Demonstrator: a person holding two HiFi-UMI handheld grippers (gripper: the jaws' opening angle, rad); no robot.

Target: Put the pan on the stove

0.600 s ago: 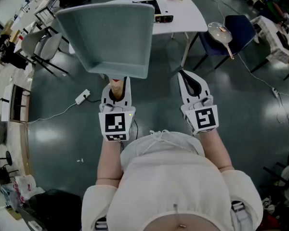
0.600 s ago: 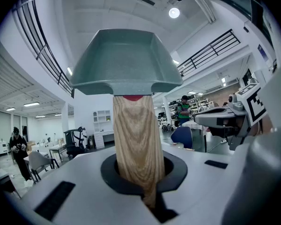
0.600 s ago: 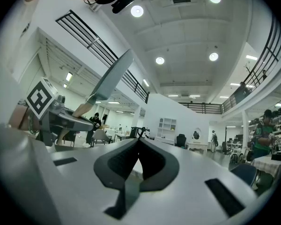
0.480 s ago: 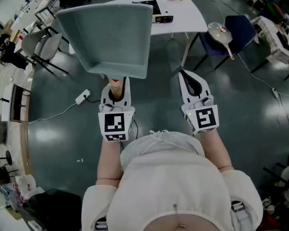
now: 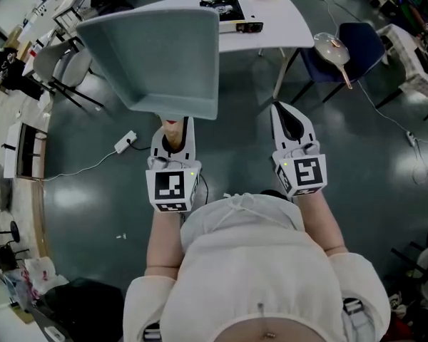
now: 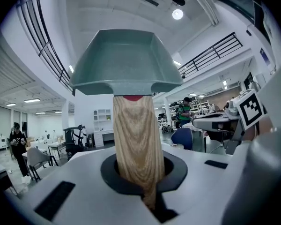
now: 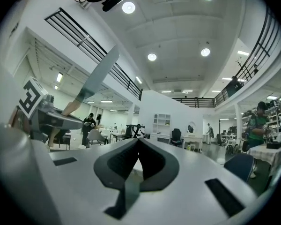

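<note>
Hanging above the floor, nearer than the white counter (image 5: 285,27) in the head view, the grey pan (image 5: 157,55) has its wooden handle (image 5: 172,128) clamped in the left gripper (image 5: 172,132), as the left gripper view confirms, while the right gripper view shows the right gripper (image 7: 138,159) pressed together, empty.

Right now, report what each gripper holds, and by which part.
The left gripper grips the grey-green square pan by its light wooden handle. The right gripper holds nothing, jaws together.

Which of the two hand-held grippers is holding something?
The left hand-held gripper, shut on the wooden handle of the square grey-green pan. The right hand-held gripper has nothing between its closed jaws.
</note>
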